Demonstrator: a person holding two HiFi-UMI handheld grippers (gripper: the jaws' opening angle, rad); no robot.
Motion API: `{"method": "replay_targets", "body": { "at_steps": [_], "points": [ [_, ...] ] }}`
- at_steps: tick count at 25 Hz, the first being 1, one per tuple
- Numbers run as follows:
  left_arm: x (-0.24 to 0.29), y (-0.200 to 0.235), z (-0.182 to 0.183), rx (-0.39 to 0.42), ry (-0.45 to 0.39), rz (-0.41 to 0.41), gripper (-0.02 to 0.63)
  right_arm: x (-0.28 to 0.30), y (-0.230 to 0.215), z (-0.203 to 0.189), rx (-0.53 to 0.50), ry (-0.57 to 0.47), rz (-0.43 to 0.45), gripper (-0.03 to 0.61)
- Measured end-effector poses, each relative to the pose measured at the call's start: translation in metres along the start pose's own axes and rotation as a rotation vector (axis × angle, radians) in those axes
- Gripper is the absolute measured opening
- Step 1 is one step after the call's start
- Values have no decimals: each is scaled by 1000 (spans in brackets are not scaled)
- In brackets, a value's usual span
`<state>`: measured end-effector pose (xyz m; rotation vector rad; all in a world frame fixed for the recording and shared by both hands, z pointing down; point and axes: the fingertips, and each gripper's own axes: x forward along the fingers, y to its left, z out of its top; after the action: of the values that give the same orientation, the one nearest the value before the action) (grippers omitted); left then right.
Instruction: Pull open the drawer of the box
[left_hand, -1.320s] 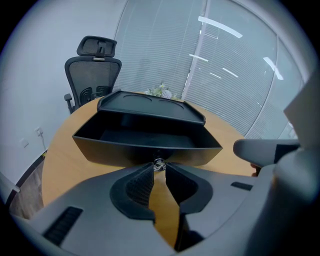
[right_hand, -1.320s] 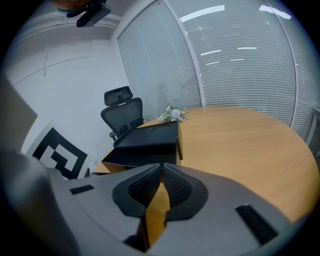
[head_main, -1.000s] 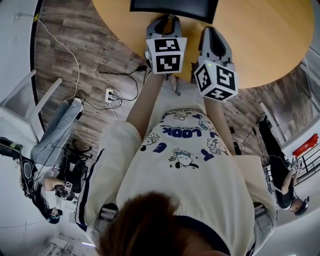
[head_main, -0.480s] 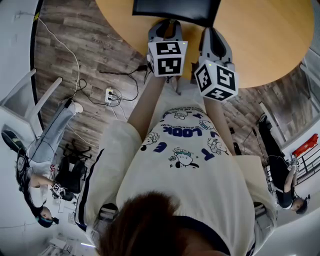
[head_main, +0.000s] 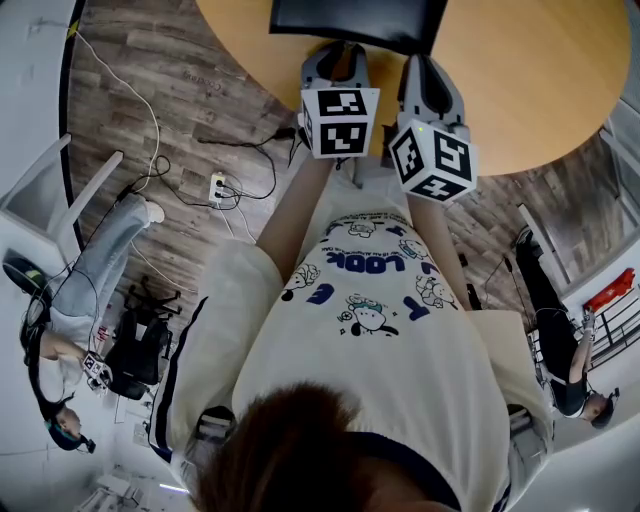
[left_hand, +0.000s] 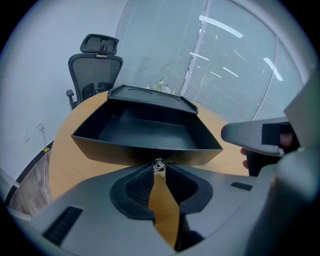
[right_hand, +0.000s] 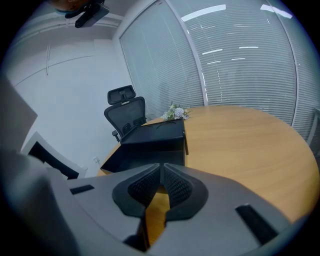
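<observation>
Now the left gripper, jaws narrowed, pinches the small silver knob of the black plastic drawer (right gripper closed, empty); a skewed tug could slip the knob free.

Person wearing a cream short-sleeved T-shirt carrying blue cartoon print and lettering, dark piping running down the sleeve, brown hair showing, grey moulded left gripper and right gripper each bearing a white cube of black square markers, black ribbed pads lining the jaws.
</observation>
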<state>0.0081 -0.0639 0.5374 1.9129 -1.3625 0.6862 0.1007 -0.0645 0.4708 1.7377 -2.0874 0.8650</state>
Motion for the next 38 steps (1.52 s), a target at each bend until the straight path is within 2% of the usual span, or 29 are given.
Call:
{"method": "replay_targets", "body": {
  "at_steps": [11, 22, 25, 31, 38],
  "points": [
    [1, 3, 2, -5, 1, 3, 86, 4, 5, 4, -3, -2, 3, 43],
    [-30, 6, 17, -4, -53, -15, 107, -1, 15, 21, -20, -44, 8, 43],
    [-47, 0, 29, -13, -101, -16, 107, -6, 16, 30, -26, -70, 9, 42],
    [-80, -12, 70, 24, -236, -35, 89, -20, 24, 56, -66, -143, 12, 42],
    [-114, -15, 123, 134, -398, -12, 44, -36, 36, 85, -86, -223, 17, 41]
  ]
}}
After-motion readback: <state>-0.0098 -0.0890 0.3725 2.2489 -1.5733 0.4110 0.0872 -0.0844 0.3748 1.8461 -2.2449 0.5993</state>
